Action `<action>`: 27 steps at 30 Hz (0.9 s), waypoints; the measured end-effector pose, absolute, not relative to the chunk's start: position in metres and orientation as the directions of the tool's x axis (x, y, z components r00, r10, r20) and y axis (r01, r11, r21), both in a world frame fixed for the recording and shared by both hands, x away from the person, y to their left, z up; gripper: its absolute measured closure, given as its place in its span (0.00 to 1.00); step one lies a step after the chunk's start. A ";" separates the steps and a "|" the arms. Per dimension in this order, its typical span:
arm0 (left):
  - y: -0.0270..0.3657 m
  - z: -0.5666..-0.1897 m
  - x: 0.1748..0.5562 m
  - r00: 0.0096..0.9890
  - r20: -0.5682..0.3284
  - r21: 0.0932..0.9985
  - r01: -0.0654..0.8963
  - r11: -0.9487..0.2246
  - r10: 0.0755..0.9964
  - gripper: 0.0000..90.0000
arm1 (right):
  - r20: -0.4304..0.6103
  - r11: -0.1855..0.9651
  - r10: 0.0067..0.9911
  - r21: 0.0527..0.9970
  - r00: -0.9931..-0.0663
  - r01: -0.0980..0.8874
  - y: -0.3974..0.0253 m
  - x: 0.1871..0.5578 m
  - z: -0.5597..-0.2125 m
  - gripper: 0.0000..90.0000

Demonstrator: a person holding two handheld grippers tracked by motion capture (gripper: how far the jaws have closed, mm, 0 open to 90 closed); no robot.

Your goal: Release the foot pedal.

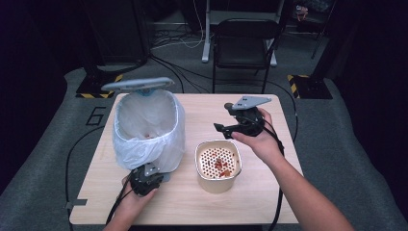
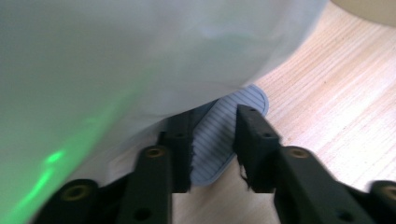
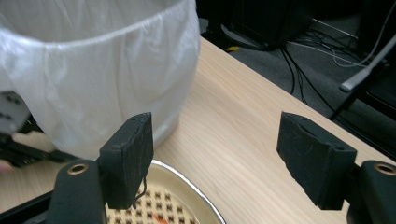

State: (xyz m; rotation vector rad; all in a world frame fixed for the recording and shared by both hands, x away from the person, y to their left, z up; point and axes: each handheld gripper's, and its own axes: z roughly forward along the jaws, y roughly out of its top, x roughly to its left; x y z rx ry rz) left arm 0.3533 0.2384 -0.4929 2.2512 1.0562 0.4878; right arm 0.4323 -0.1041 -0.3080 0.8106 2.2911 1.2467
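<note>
A lined pedal bin (image 1: 146, 127) stands lid-up, the left gripper (image 2: 212, 144) straddling its pedal (image 2: 224, 140), while the wide-open right gripper (image 1: 230, 126) hovers beside it; the scrap-filled strainer pot (image 1: 218, 166) looks not yet emptied.

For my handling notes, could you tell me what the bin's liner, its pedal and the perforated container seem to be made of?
Liner: thin translucent white plastic film, judging by its wrinkles and soft sheen. Pedal: probably moulded plastic, matte grey-blue with fine grip ribs; the left gripper has its jaws either side of it. Perforated container: beige body, possibly plastic, with a shiny, seemingly metal rim.
</note>
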 end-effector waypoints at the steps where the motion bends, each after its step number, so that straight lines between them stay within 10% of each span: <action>1: 0.239 -0.491 0.351 0.606 0.049 0.657 0.579 -0.483 0.794 0.67 | -0.068 0.429 0.666 0.850 -0.743 0.306 -0.107 0.431 -0.310 0.31; 7: 0.244 -0.467 0.349 0.703 0.080 0.664 0.491 -0.563 0.707 0.51 | -0.074 0.423 0.701 0.844 -0.709 0.330 -0.133 0.423 -0.322 0.31; 27: 0.315 -0.462 0.300 0.544 -0.087 0.719 0.614 -0.326 0.834 0.41 | -0.079 0.391 0.792 0.826 -0.605 0.405 -0.183 0.391 -0.378 0.32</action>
